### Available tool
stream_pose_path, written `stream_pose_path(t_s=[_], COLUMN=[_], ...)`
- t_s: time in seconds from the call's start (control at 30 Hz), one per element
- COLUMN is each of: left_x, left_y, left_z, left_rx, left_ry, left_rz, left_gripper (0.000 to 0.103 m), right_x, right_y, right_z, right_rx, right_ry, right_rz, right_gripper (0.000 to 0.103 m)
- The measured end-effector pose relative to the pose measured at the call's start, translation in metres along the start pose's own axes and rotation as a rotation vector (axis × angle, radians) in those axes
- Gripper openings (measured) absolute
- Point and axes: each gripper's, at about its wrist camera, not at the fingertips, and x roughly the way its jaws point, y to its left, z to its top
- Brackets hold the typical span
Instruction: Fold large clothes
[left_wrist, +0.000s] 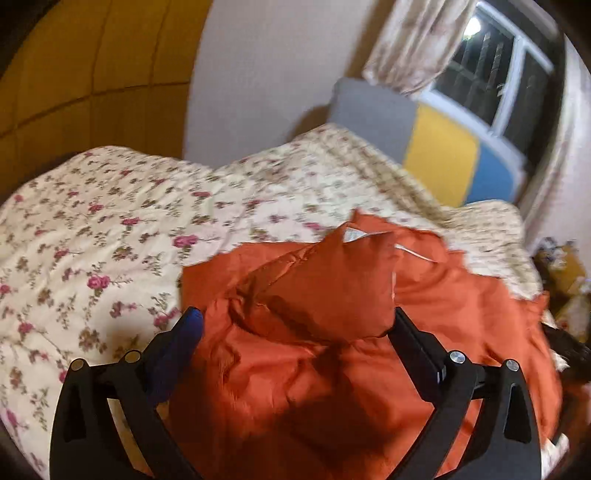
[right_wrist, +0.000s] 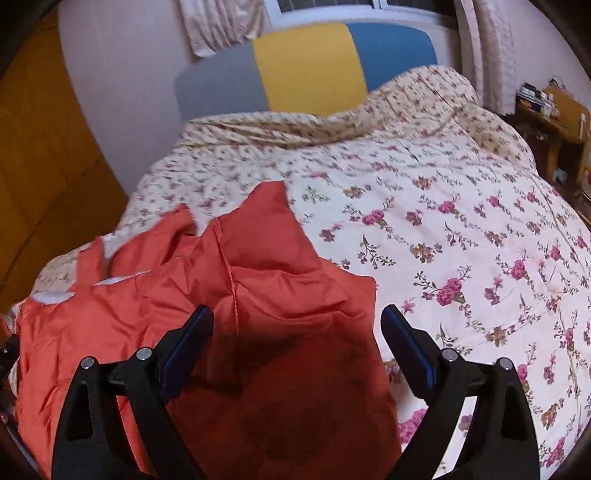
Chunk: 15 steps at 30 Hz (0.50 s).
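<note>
A: What is your bed (right_wrist: 461, 177) covered with?

B: You have a cream quilt (left_wrist: 110, 229) printed with pink roses spread across it, rumpled up near the headboard (right_wrist: 306, 66).

A: And on your quilt?

B: Your orange padded jacket (right_wrist: 266, 295) lies crumpled on it at the near edge, some white lining showing.

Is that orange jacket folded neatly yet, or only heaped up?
Only heaped up. The orange jacket lies bunched on the floral quilt, with puffy flaps overlapping unevenly and white lining showing at one edge.
</note>
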Motion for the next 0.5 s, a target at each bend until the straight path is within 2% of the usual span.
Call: stream_pose_path(t_s=[0.1, 0.17, 0.27, 0.33, 0.4, 0.47, 0.5], left_x=[0.026, 0.037, 0.033, 0.022, 0.01, 0.006, 0.007], left_y=[0.016, 0.032, 0.048, 0.056, 0.06, 0.06, 0.06], left_z=[0.007, 0.006, 0.002, -0.002, -0.007, -0.011, -0.012], left_rx=[-0.079, -0.134, -0.181, -0.167, -0.109, -0.051, -0.029], left_ry=[0.064, 0.1, 0.107, 0.085, 0.07, 0.089, 0.101], left_rz=[0.081, 0.059, 0.004, -0.017, -0.022, -0.014, -0.016], left_gripper=[0.099, 0.099, 0.1, 0.1, 0.1, 0.1, 0.1], right_x=[0.015, 0.022, 0.018, 0.015, 0.014, 0.012, 0.015], right_y=[-0.015, -0.031, -0.054, -0.065, -0.071, -0.072, -0.076], right_z=[-0.003, -0.008, -0.015, -0.017, -0.019, -0.022, -0.023], right_rx=[0.068, 0.141, 0.211, 0.219, 0.193, 0.168, 0.16], right_ry=[0.023, 0.04, 0.054, 0.078, 0.111, 0.142, 0.177], right_rz=[-0.039, 0.014, 0.083, 0.108, 0.137, 0.164, 0.206], right_gripper=[0.092, 0.093, 0.097, 0.098, 0.098, 0.098, 0.098])
